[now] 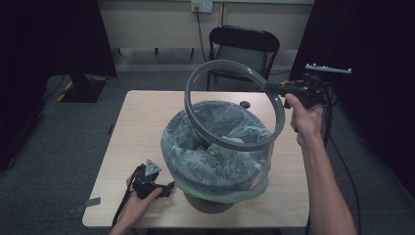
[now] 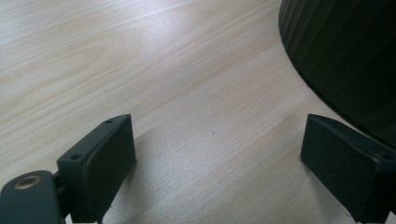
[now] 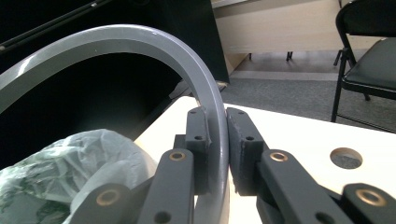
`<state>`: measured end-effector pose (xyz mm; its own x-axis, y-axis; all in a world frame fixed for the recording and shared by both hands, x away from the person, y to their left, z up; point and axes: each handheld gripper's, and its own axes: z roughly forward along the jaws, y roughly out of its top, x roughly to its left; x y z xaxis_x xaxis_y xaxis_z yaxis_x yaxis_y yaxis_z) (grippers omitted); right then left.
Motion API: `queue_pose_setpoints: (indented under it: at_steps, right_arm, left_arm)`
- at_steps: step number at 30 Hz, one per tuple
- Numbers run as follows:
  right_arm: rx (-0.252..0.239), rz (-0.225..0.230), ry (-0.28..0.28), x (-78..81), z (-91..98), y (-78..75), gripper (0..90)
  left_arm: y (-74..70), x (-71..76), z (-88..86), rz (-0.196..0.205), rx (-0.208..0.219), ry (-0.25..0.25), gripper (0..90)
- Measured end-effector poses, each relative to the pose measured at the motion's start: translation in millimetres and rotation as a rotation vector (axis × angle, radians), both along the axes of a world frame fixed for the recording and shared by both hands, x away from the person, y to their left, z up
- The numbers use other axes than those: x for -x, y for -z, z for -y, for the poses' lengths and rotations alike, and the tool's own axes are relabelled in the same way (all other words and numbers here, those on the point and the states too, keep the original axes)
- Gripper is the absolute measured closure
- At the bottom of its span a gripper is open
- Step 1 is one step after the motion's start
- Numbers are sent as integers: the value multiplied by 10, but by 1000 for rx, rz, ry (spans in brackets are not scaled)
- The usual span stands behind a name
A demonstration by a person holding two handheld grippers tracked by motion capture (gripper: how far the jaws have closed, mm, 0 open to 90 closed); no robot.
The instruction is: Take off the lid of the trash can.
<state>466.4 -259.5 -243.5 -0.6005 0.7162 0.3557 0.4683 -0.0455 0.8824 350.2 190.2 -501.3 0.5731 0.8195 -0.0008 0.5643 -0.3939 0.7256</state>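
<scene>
Light wood-grain surface (image 1: 147,127) with a round cable hole (image 1: 244,104) near its far edge. Black folding chair (image 1: 244,49) stands just behind the surface, facing it, on grey carpet floor (image 1: 73,142). Wall socket (image 1: 201,5) on the far wall, black cable (image 1: 199,29) hanging from it; dark curtains (image 1: 49,34) at both sides.

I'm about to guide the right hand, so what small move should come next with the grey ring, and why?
Probably level the grey ring and lower it over the bin. The right gripper is clamped on its band and holds it tilted, with the near edge low above the bag and the far edge high. The left gripper rests open on the table beside the bin.
</scene>
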Motion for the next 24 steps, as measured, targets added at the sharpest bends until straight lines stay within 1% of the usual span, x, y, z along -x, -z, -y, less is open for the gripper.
queue_pose_setpoints:
  at_steps: [4, 5, 9, 11, 13, 24]
  right_arm:
    - [-19, 1, 19, -26, 26, -3, 794]
    - [-26, 3, 32, -41, 38, -25, 795]
    - [-23, -1, 61, -74, 57, -53, 795]
    - [-13, -3, 69, -85, 46, -35, 795]
    - [-20, -7, 75, -107, 44, -18, 795]
    - [-27, -32, 167, -331, 98, -49, 795]
  left_arm:
    - [0, 0, 0, 0, 0, 0, 95]
    - [1, 0, 1, 1, 1, -1, 95]
    - [0, -1, 0, 1, -1, 0, 95]
    - [0, 0, 0, 0, 0, 0, 95]
    - [0, 0, 0, 0, 0, 0, 95]
    - [1, 0, 1, 0, 2, 0, 95]
